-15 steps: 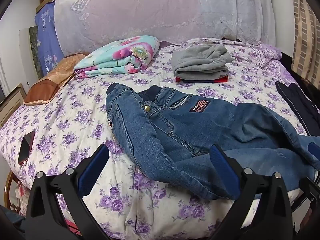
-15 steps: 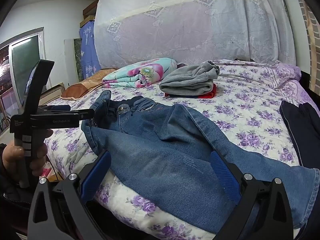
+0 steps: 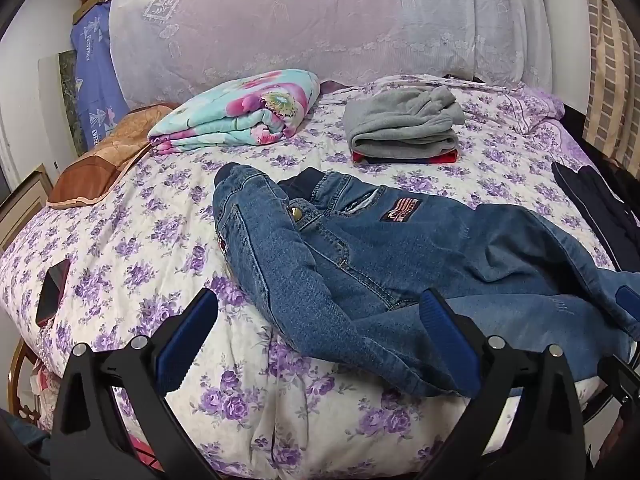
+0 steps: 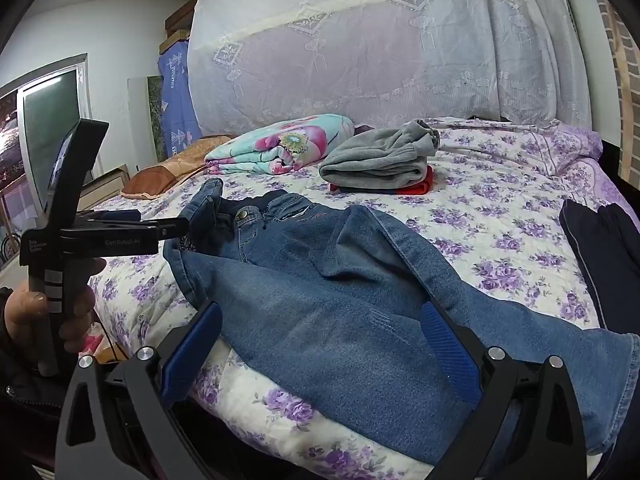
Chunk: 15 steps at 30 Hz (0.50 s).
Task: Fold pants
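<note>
My left gripper [image 3: 316, 344] hangs over the near edge of the bed [image 3: 132, 240] with its 2 blue pads spread wide and nothing pinched between them; the jeans [image 3: 400, 256] lie rumpled on the purple-flowered cover ahead of it, waistband and brass button toward the far side, legs running off to the right, and the nearest fold of denim sits between my pads without touching them; my right gripper [image 4: 320, 344] is likewise gaping, poised above a pant leg that spreads flat across the bed's near edge, its hem at the right; from that view I see my left hand [image 4: 52, 312] wrapped round the handle of the other tool, level with the waistband; behind the jeans rest a folded floral blanket [image 3: 240, 120] and a folded grey garment [image 3: 400, 128] on something red; a dark garment [image 3: 596, 208] lies at the right edge; a phone [image 3: 52, 292] sits at the left edge
</note>
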{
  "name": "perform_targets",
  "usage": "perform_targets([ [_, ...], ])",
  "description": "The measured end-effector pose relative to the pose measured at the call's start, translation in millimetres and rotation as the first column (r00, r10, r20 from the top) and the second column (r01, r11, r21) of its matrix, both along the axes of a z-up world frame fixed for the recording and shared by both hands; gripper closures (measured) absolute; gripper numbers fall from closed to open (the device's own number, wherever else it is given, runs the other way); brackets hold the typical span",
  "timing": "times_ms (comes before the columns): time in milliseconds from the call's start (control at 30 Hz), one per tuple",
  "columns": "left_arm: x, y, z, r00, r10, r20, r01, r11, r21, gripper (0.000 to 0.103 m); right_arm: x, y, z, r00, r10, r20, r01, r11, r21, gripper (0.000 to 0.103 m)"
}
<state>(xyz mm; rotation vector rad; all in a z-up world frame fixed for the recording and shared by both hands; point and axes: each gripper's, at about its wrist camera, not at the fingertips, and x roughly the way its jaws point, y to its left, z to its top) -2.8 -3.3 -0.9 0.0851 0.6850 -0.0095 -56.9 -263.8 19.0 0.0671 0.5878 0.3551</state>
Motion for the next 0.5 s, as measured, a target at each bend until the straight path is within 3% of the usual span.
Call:
perform_targets([
  [267, 1.8, 3.4, -1.0, 1.0, -0.002, -0.003, 0.002, 1.0, -0.003, 0.005, 1.0, -1.3, 0.2, 1.0, -0.021, -0.001, 0.021, 1.0, -0.005, 0.003],
  [500, -1.7, 6.4, -4.3, 1.0, -0.003, 0.0, 0.003, 1.0, 0.0, 0.005, 10.8, -29.3, -9.7, 0.972, -0.235, -0.028, 0.234, 0.972, -0.031, 0.003],
])
